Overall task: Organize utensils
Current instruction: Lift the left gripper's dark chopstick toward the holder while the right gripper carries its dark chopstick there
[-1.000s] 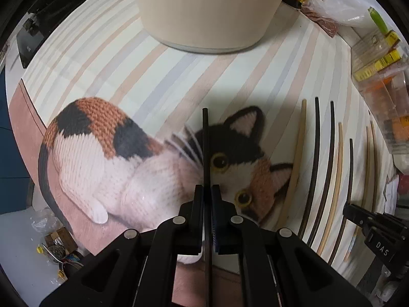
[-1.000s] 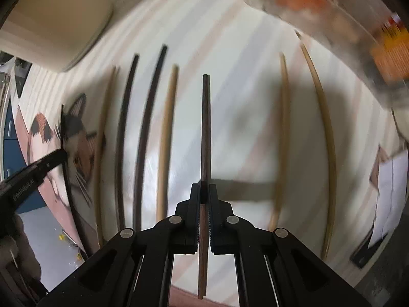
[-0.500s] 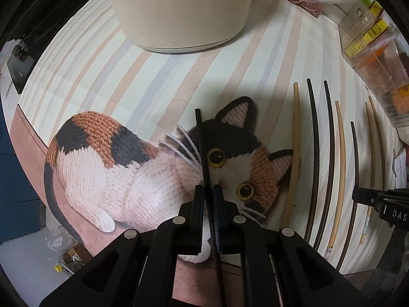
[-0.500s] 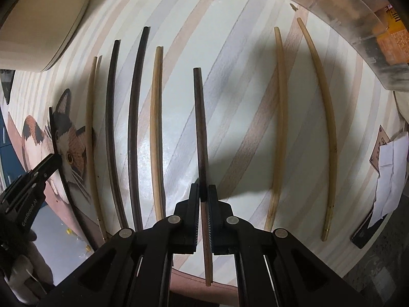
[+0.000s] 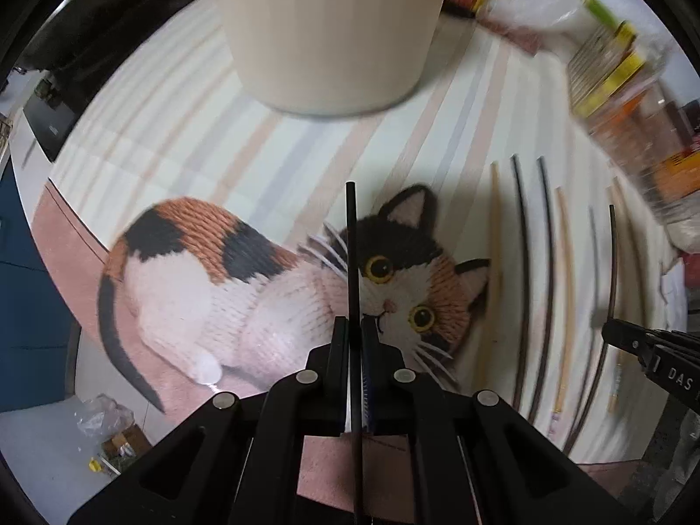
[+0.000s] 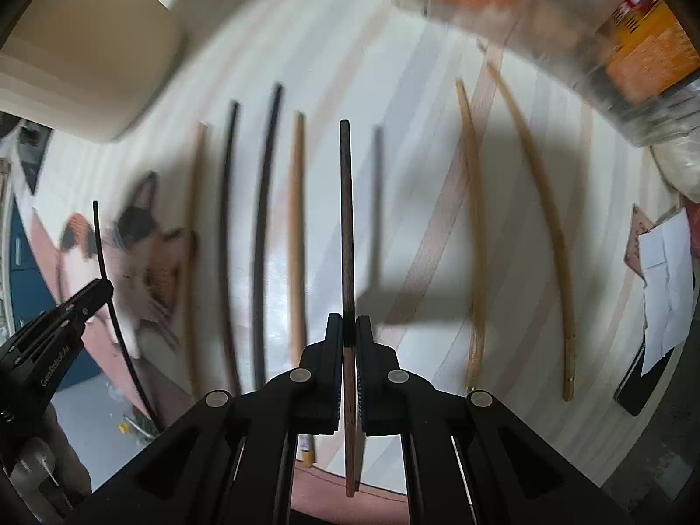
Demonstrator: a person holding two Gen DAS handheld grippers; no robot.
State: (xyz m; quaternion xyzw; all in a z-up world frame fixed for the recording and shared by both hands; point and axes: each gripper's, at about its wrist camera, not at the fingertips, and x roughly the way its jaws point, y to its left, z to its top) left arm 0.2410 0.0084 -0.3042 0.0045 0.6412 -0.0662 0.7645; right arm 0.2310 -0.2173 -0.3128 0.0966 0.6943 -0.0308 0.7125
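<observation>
My left gripper (image 5: pixel 355 328) is shut on a black chopstick (image 5: pixel 352 253) and holds it above the cat picture on the mat; it also shows in the right wrist view (image 6: pixel 105 262). My right gripper (image 6: pixel 349 328) is shut on a dark brown chopstick (image 6: pixel 346 227) and holds it above the mat, with its shadow to the right. Several chopsticks lie in a row on the striped mat: tan ones (image 6: pixel 296 236) and black ones (image 6: pixel 262 236) to the left, two bamboo ones (image 6: pixel 477 236) to the right. The row also shows in the left wrist view (image 5: pixel 544 284).
A cream ribbed holder (image 5: pixel 328 30) stands at the back of the mat, also at upper left in the right wrist view (image 6: pixel 83 57). A clear plastic container (image 6: pixel 568 22) with orange packets stands at the back right. Papers (image 6: pixel 665 280) lie at the right edge.
Both grippers have lifted with their chopsticks. The left one has moved closer to the cream holder. The right chopstick is higher above the mat and its shadow has separated from it.
</observation>
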